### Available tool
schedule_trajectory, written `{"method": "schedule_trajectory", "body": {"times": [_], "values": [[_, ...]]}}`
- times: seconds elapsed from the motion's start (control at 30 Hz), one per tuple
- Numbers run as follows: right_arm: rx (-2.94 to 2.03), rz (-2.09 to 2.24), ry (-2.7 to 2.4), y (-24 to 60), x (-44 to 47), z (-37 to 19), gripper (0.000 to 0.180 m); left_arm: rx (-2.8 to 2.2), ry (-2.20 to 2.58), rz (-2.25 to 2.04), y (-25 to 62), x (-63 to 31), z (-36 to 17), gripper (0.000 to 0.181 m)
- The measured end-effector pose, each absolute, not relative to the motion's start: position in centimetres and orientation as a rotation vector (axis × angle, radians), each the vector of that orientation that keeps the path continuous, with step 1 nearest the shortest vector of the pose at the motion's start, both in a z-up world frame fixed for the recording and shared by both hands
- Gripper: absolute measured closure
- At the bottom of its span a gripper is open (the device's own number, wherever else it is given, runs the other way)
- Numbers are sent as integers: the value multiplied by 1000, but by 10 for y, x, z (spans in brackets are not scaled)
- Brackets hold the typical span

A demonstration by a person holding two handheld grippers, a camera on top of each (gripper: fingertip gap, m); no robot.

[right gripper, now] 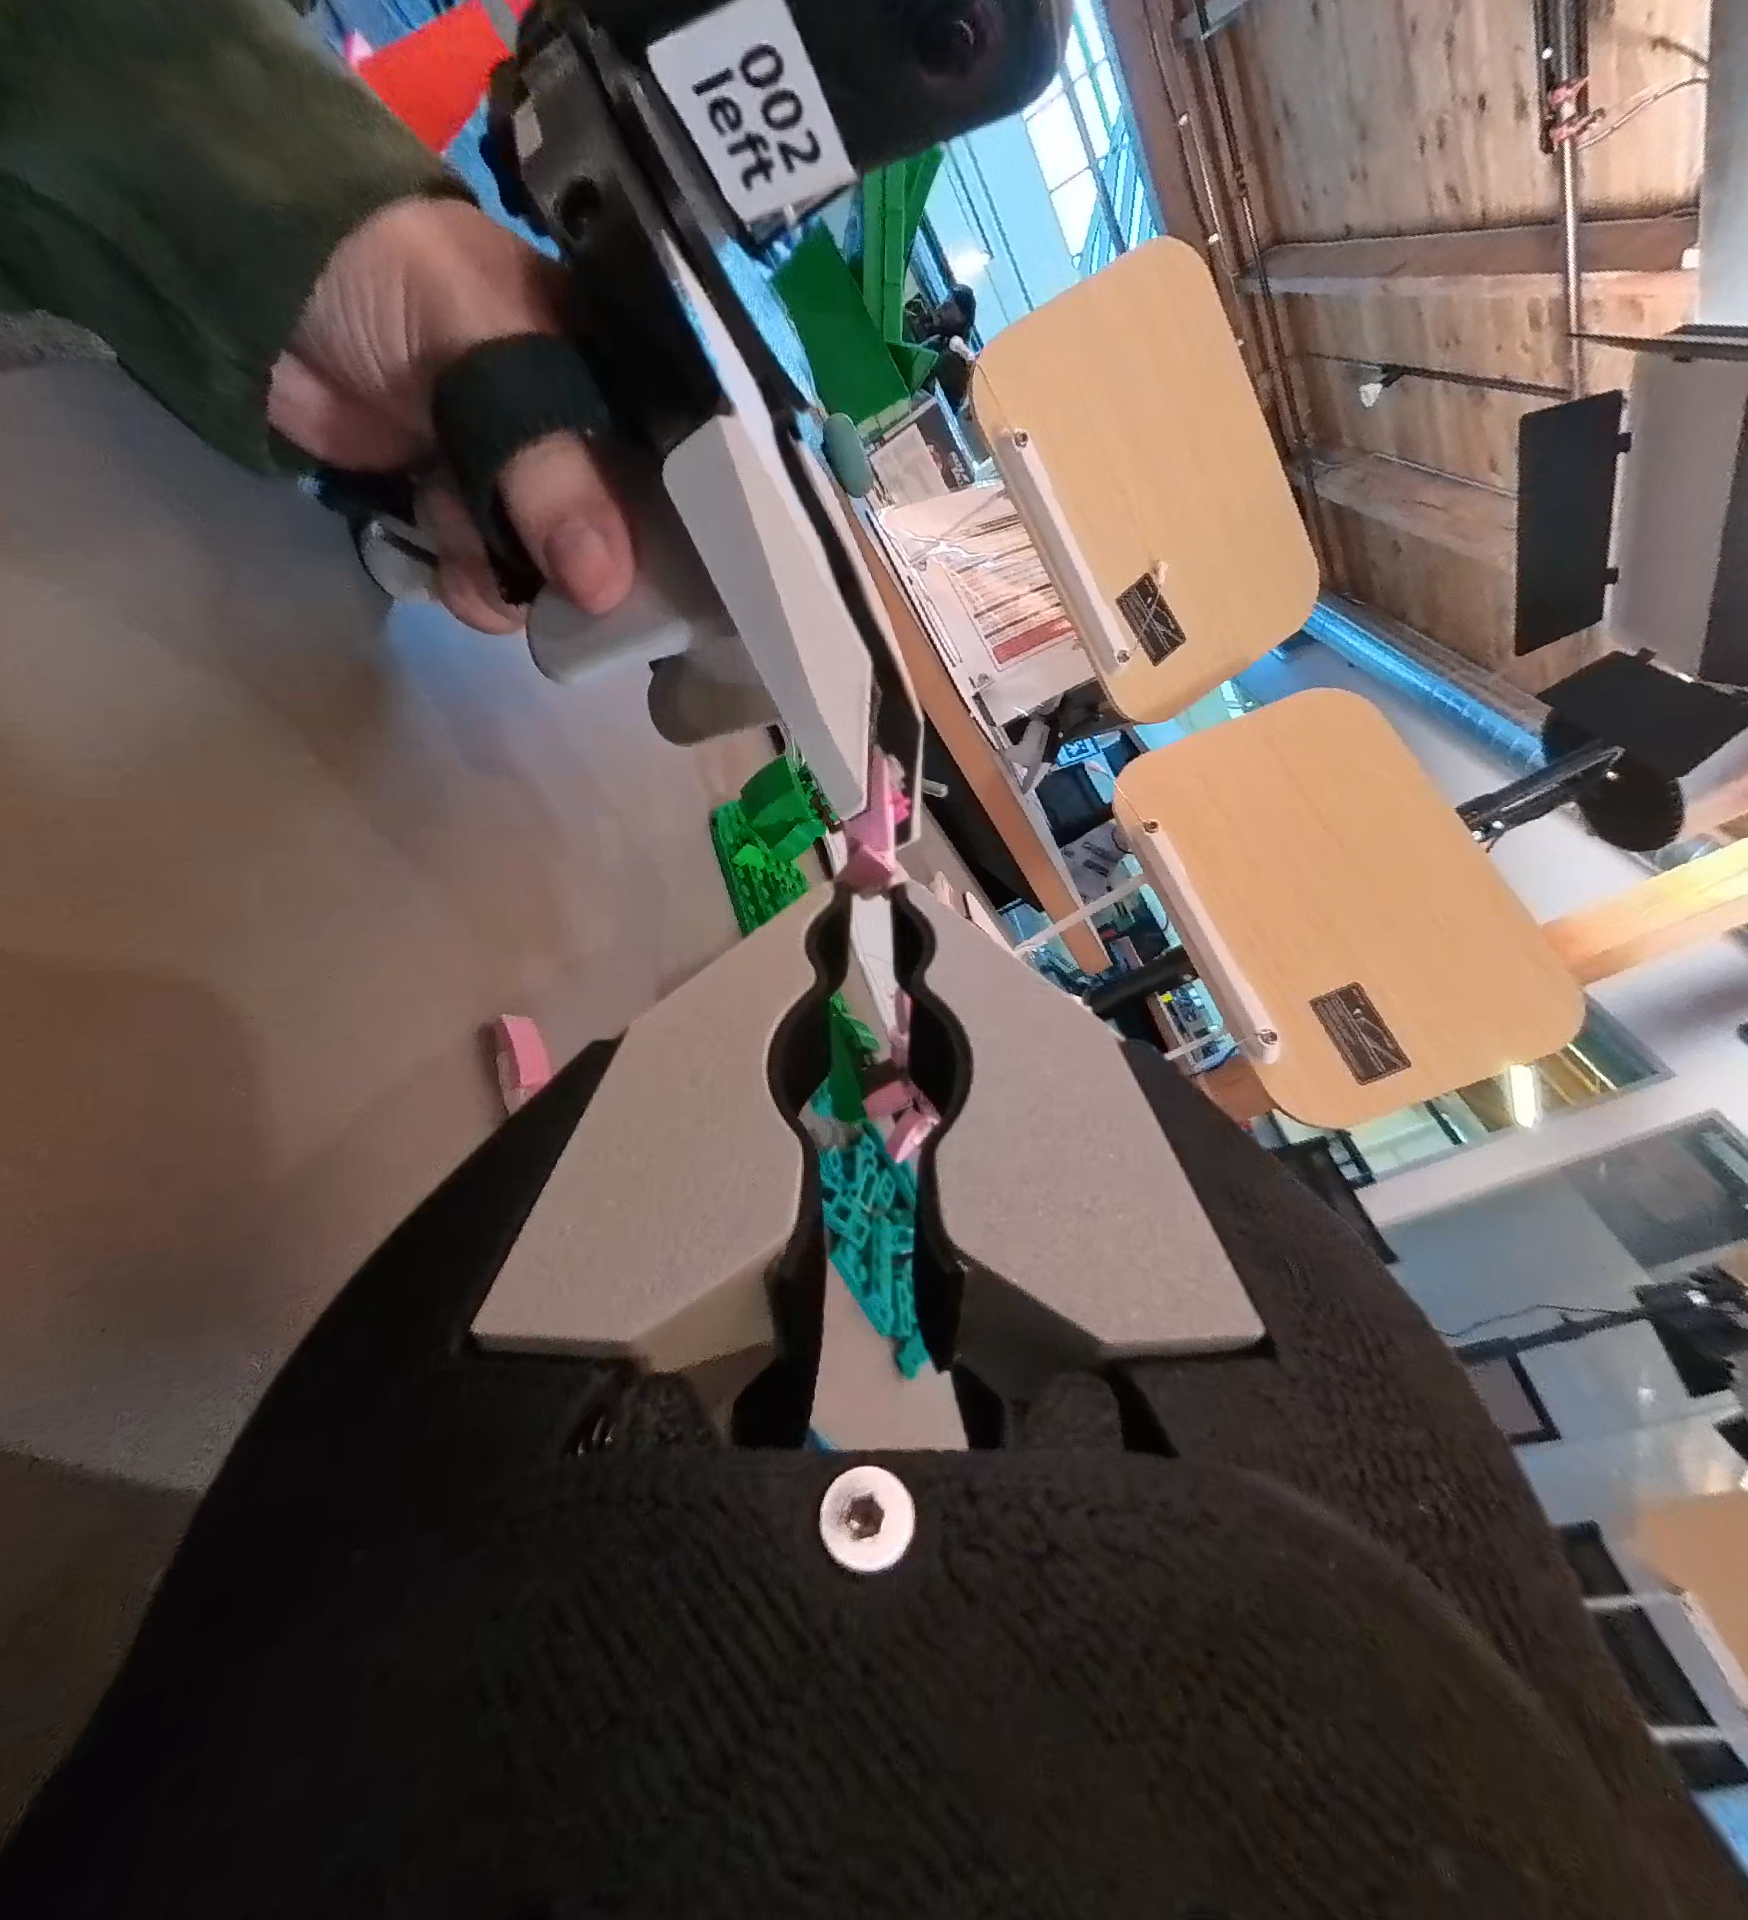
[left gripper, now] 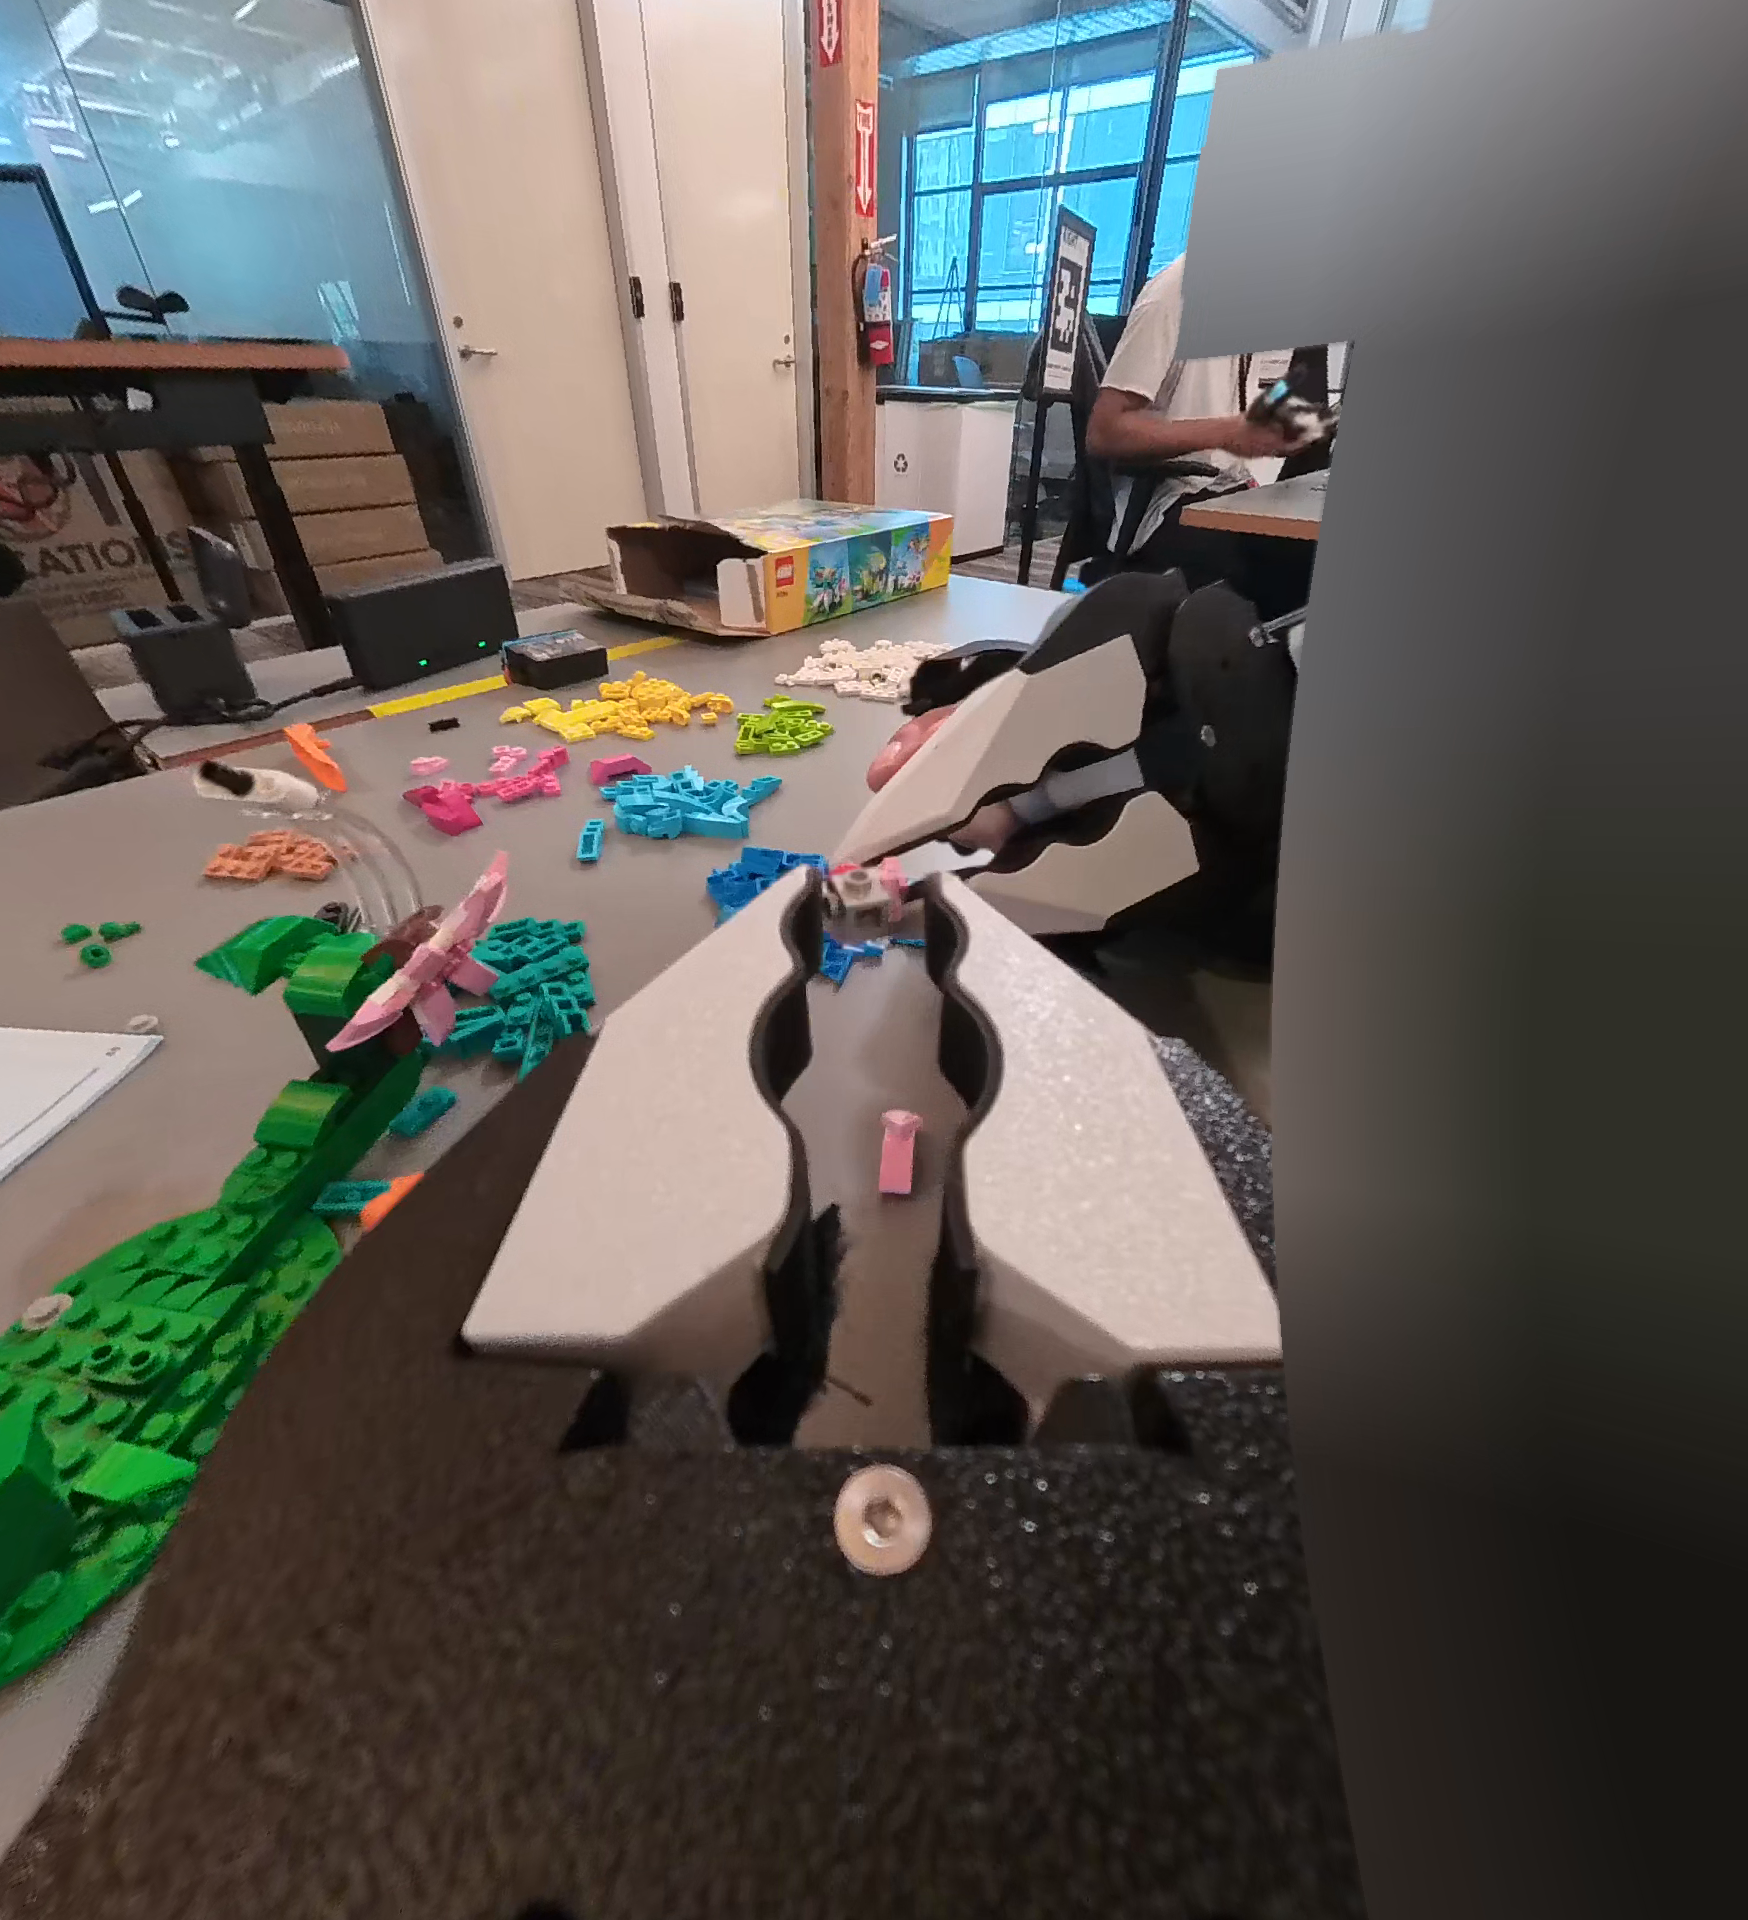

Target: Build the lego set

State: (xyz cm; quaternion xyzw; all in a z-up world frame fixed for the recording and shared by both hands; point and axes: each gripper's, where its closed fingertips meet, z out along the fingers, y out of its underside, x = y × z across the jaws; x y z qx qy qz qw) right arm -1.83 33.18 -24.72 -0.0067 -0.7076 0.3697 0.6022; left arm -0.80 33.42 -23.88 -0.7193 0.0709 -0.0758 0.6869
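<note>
Left gripper [left gripper: 865,896] tips pinching small pink-grey lego piece [left gripper: 865,891], right gripper [left gripper: 875,847] (from right) touching it, green build [left gripper: 174,1299] near left

The left wrist view looks level across the worktop [left gripper: 558,1060] towards the room's doors. The right wrist view is rolled sideways, close in. Both share the small pink-and-grey piece [left gripper: 865,894] [right gripper: 870,847] at the tool tips.
</note>
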Motion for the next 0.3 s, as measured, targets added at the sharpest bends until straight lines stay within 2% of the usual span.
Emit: {"method": "schedule_trajectory", "body": {"times": [0.23,0.3], "values": [[-34,886,-1657,332,-19,-250,173,-1653,126,-225,332,-12,-244,169],[-73,967,-1685,330,-19,-250,166,-1618,133,-190,331,-13,-240,169]]}}
